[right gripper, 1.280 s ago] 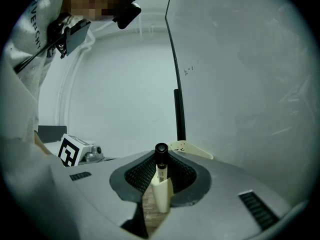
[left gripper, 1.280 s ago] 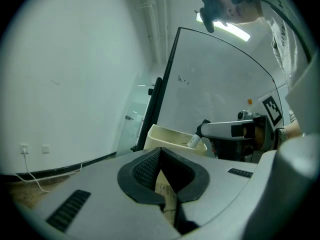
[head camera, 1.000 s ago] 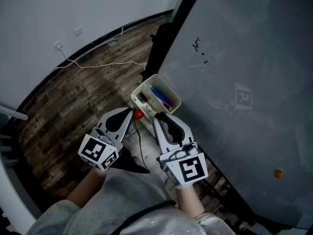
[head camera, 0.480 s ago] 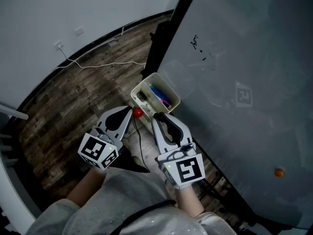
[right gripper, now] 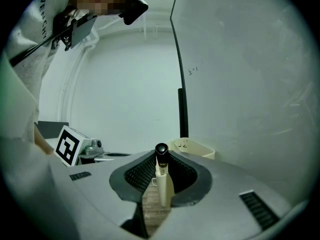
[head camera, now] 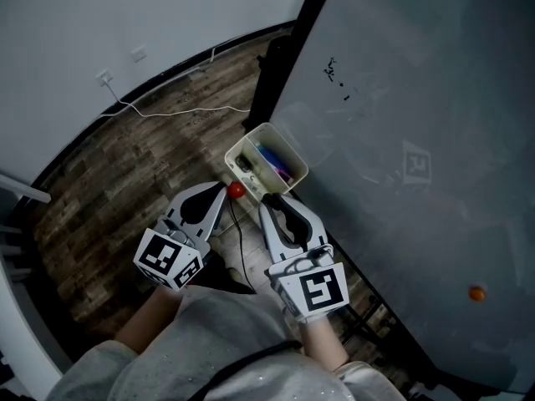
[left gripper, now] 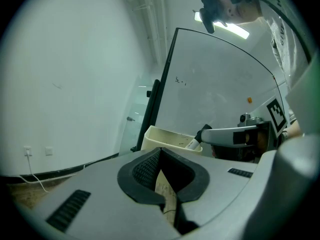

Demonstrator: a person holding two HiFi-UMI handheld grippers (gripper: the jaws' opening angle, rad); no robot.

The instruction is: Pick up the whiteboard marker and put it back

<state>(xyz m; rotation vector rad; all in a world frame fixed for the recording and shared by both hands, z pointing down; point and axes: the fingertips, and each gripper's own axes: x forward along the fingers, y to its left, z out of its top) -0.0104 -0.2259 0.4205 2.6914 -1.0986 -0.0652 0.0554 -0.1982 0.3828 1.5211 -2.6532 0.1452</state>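
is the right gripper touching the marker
Touching: the right gripper pinches the marker between both pads, shown plainly in the right gripper view.

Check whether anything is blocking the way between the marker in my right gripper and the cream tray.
Nothing visible does. The marker, clamped in the right gripper, points at the tray just ahead, with only open air between. The left gripper sits off to the side.
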